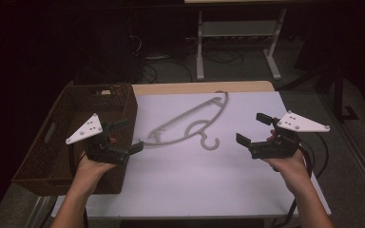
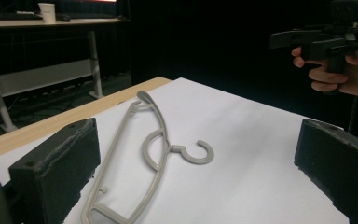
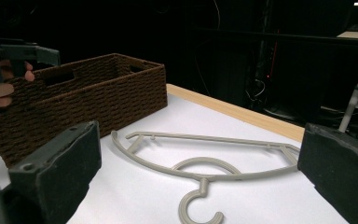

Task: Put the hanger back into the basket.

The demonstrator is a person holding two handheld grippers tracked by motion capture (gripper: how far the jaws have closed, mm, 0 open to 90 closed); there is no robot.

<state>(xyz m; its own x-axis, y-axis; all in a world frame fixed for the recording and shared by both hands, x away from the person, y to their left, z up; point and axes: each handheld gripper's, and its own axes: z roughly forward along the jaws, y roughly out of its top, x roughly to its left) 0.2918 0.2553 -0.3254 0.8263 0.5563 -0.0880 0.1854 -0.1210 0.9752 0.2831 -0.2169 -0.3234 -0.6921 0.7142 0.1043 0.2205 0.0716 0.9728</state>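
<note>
Two hand-held grippers hover above a white-covered table (image 1: 247, 190), each with its black jaws spread wide and nothing between them. At the left of the high view, the left gripper (image 1: 127, 137) sits in the person's left hand (image 1: 93, 166), partly over the near corner of a dark brown woven basket (image 1: 38, 161), its jaws pointing toward the middle of the table. Opposite it, the right gripper (image 1: 254, 129) is held in the right hand (image 1: 290, 164) near the table's right edge, jaws aimed back toward the left one, a black cable trailing from its rear.

Between the two tools, flat on the white surface, lies a grey plastic clothes hanger (image 1: 190, 124). Its hook curls toward the person's side, closer to the right gripper, while one shoulder end rests just ahead of the left gripper's jaws. Neither tool touches it.

From the left gripper view, the hanger (image 2: 154, 154) stretches away ahead of the parted jaws, with the right gripper (image 2: 307, 39) raised in the distance at upper right. From the right gripper view, the hanger (image 3: 205, 163) lies crosswise just ahead of the open jaws, hook nearest, and the basket (image 3: 88, 98) stands beyond it to the left, just beside the hanger's far end. A strip of bare wood shows along the table's far edge.
</note>
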